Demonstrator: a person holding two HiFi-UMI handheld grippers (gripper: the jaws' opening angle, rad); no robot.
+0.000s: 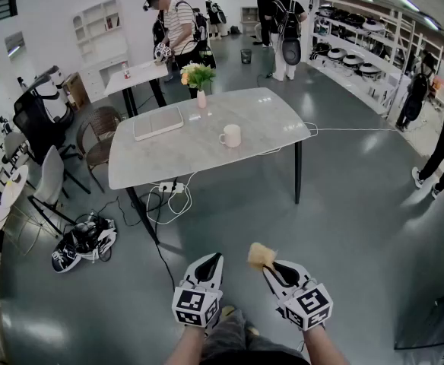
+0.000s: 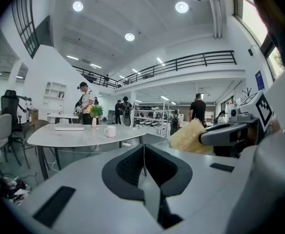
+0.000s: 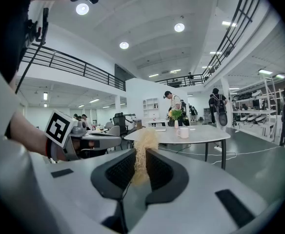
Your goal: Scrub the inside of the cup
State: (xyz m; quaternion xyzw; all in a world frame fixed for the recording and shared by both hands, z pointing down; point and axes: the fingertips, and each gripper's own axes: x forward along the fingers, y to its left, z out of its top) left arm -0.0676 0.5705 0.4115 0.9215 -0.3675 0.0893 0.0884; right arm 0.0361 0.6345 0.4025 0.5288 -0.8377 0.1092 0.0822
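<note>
A white cup [image 1: 230,135] stands upright on the grey marble-look table [image 1: 169,158], far ahead of both grippers; it shows small as the cup [image 2: 110,131] and the cup [image 3: 183,132] in the gripper views. My right gripper [image 1: 270,265] is shut on a yellow fibrous scrubber [image 1: 261,255], whose tuft [image 3: 142,147] sticks up between the jaws. That scrubber [image 2: 191,138] also shows in the left gripper view. My left gripper [image 1: 210,265] is shut with nothing in it, beside the right one, low over the floor.
On the table lie a flat white laptop-like slab [image 1: 158,122] and a pink vase of flowers [image 1: 199,78]. Cables [image 1: 169,200] hang under it to the floor; chairs [image 1: 47,185] and a bag [image 1: 81,242] sit left. Several people [image 1: 176,25] stand beyond; shelves [image 1: 359,48] line the right.
</note>
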